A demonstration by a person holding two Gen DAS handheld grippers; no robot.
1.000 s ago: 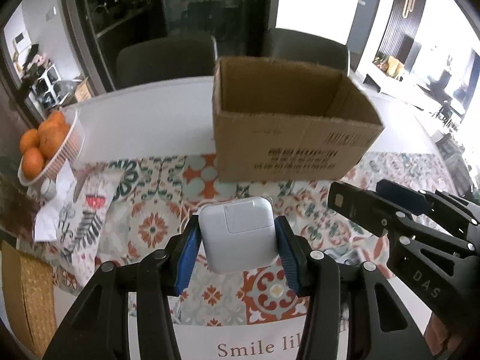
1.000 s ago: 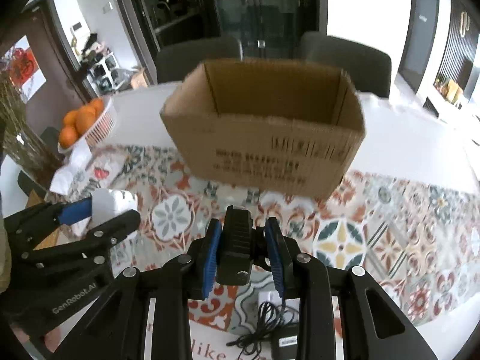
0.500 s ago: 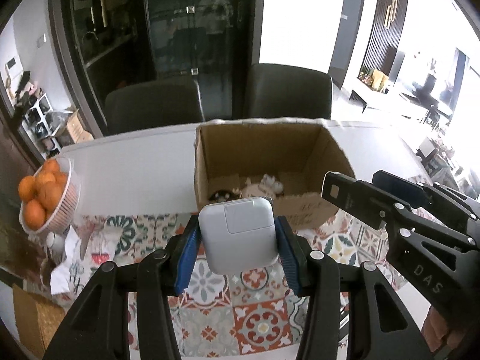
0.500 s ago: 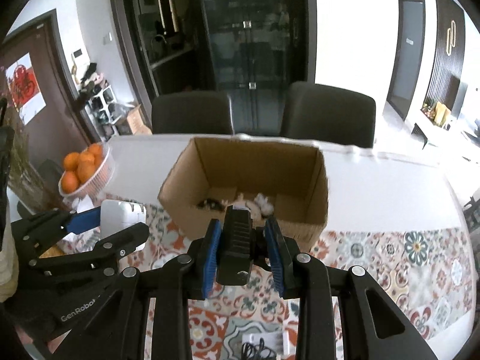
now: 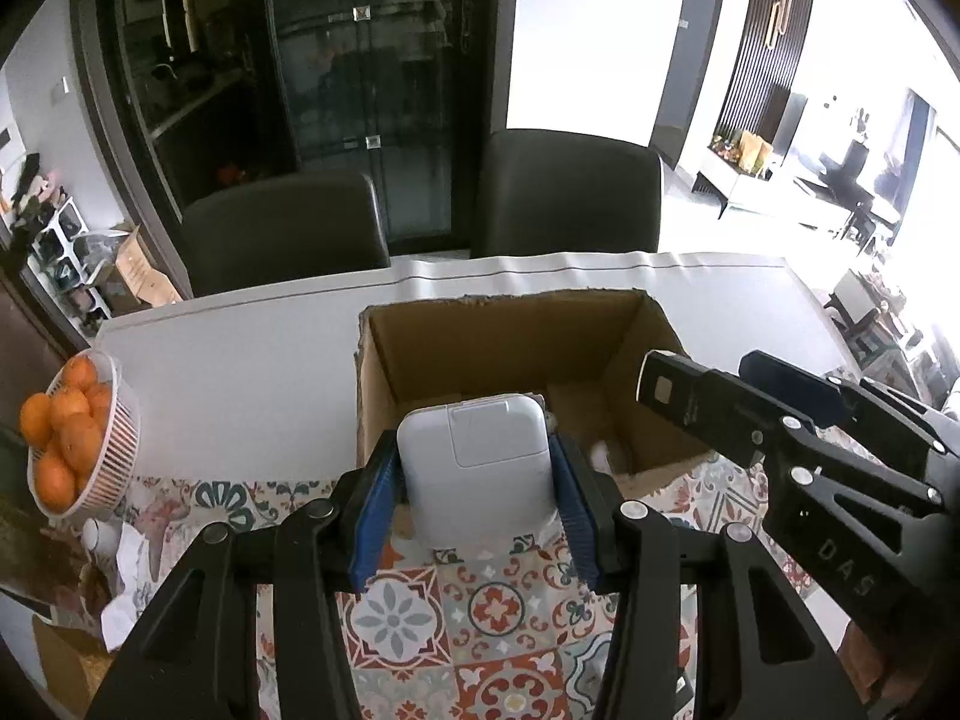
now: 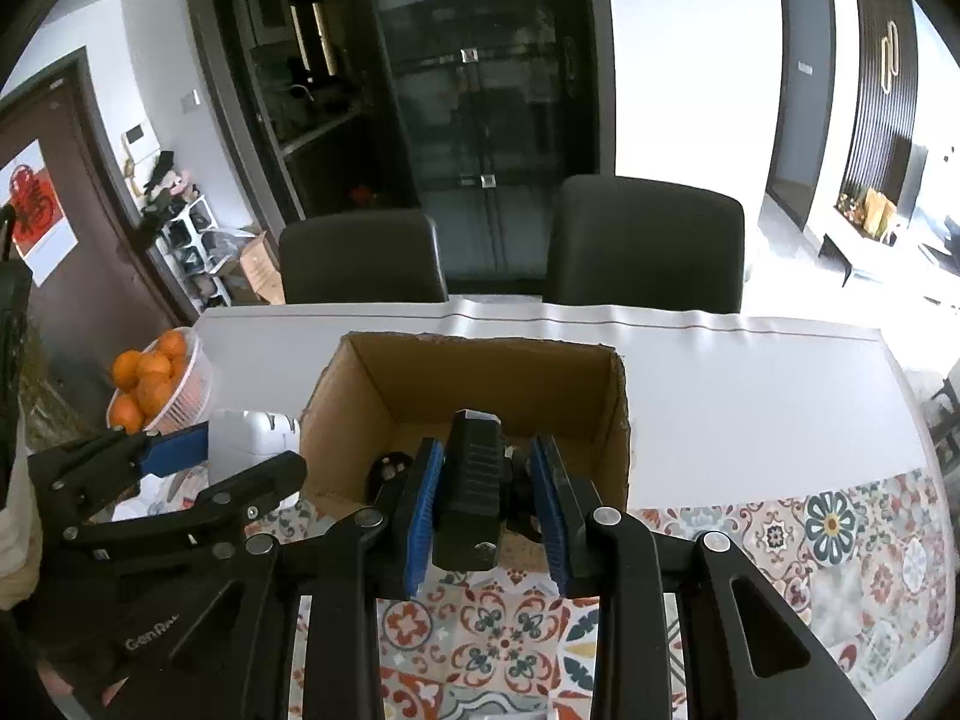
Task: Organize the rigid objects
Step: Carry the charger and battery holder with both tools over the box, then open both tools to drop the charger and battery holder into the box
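My left gripper [image 5: 474, 468] is shut on a white square power adapter [image 5: 474, 468] and holds it high, just in front of the near wall of an open cardboard box [image 5: 480, 360]. My right gripper [image 6: 483, 480] is shut on a black ribbed plug adapter [image 6: 471, 492], raised over the box's [image 6: 468, 384] near edge. The right gripper [image 5: 780, 420] shows at the right of the left wrist view, the left gripper [image 6: 180, 468] with the white adapter [image 6: 246, 444] at the left of the right wrist view. Small items lie on the box floor, partly hidden.
A white basket of oranges [image 5: 72, 432] [image 6: 156, 384] stands at the table's left. A patterned tile-print mat [image 5: 480, 600] covers the near table. Two dark chairs [image 5: 420, 222] stand behind the white table [image 6: 750, 390]. Crumpled cloth [image 5: 132, 540] lies below the basket.
Both grippers have risen and moved toward the box with their adapters held. The box's inside now shows from above; a second ago only its outer front wall showed.
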